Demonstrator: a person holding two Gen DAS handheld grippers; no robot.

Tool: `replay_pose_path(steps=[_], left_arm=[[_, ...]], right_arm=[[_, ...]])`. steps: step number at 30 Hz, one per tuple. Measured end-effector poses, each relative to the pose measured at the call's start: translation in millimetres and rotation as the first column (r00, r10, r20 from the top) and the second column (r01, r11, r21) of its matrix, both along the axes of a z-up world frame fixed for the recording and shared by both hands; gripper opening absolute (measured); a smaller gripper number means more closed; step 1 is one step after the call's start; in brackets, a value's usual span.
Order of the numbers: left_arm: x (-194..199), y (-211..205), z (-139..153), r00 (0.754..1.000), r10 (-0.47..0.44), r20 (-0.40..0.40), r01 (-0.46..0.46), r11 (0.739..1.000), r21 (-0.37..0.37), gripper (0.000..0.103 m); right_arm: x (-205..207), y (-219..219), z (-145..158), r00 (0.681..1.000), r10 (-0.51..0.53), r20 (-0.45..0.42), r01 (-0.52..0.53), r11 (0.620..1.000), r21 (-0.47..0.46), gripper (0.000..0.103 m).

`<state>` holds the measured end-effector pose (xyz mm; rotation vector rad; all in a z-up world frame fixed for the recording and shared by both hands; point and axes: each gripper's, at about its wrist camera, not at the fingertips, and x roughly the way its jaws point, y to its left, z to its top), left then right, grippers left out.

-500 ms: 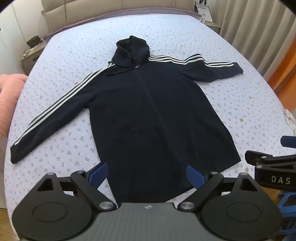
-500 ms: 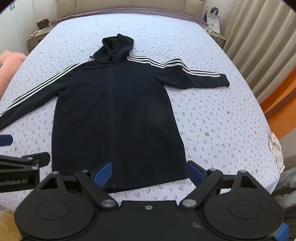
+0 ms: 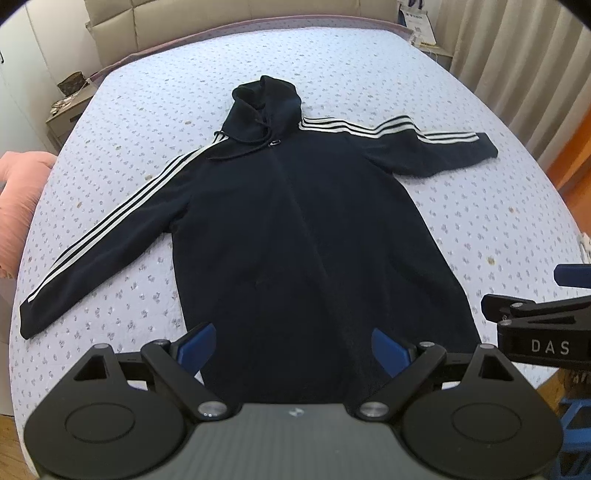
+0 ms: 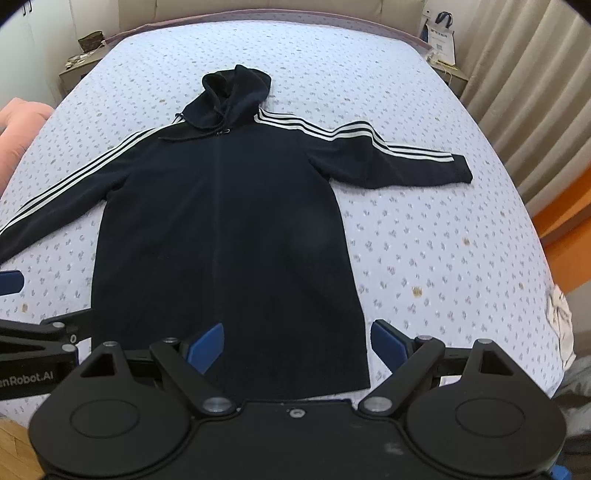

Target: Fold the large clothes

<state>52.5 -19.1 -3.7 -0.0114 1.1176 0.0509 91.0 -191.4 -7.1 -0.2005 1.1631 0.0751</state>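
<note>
A long dark navy hoodie (image 3: pixel 295 236) with white sleeve stripes lies flat and face up on the bed, hood away from me, both sleeves spread out; it also shows in the right wrist view (image 4: pixel 229 229). My left gripper (image 3: pixel 293 349) is open and empty, hovering over the hem near its left side. My right gripper (image 4: pixel 297 347) is open and empty over the hem's right corner. The right gripper also shows at the right edge of the left wrist view (image 3: pixel 543 325), and the left gripper at the left edge of the right wrist view (image 4: pixel 33 336).
The bed has a pale floral quilt (image 3: pixel 461 206) and a beige headboard (image 3: pixel 184 22). A pink pillow (image 3: pixel 18 192) lies at the left edge. A nightstand (image 3: pixel 68 107) stands far left, curtains (image 4: pixel 524 74) at right. A white cloth (image 4: pixel 559 317) hangs at the bed's right edge.
Both grippers have shifted slightly; the hoodie lies as before and both grippers stay open.
</note>
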Motion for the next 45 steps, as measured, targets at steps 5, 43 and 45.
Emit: replay_pose_path(steps=[5,43,45], left_arm=[[4.8,1.7,-2.3,1.0,0.02,-0.004,-0.02,1.0,0.002,0.093],[282.9,-169.3,-165.8,0.987,0.157,0.044,-0.155,0.987,-0.052,0.089],[302.2,-173.5,-171.0,0.988,0.15,0.042,-0.148,0.988,-0.05,0.089]], right_arm=[[9.3,-0.5,-0.9,1.0,0.016,0.001,-0.016,1.0,-0.006,0.102],[355.0,-352.8,-196.6,0.951,-0.253,0.178,0.233,0.964,0.127,0.101],[378.7,-369.6,-209.8,0.942,-0.299,0.151,0.273,0.947,0.169,0.102]])
